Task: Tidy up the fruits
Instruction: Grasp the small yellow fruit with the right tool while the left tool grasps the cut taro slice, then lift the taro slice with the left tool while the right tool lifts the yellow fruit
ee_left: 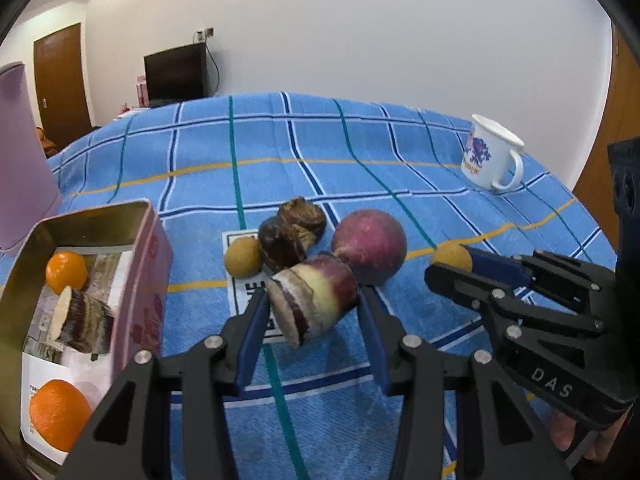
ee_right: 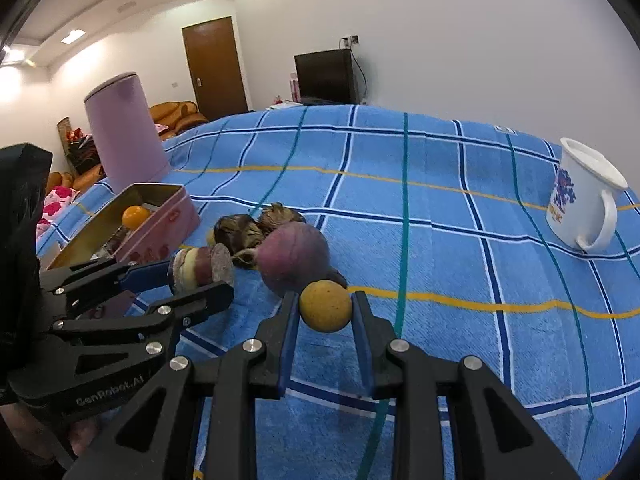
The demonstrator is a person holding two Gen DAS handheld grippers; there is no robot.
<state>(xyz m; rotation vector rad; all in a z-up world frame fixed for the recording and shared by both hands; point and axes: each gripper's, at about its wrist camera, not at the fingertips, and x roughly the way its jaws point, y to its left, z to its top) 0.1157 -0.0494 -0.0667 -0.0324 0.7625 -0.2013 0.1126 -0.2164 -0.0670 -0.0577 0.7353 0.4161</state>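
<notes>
Near the bench's front edge, the left gripper (ee_left: pixel 314 312) pinches the sugarcane piece (ee_left: pixel 316 300) and the right gripper (ee_right: pixel 325 312) pinches a longan (ee_right: pixel 326 306), apparently mid-pickup, needing carrying next to the tin (ee_left: pixel 132 216).

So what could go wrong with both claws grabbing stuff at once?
1. The right claw pinches a round yellow fruit by its sides only; being round, it could pop out and roll across the cloth.
2. The left claw straddles the cut cane piece, which touches the purple fruit; lifting might nudge that fruit away.
3. The two claws sit close together, so they could bump on the way to the tin.
</notes>
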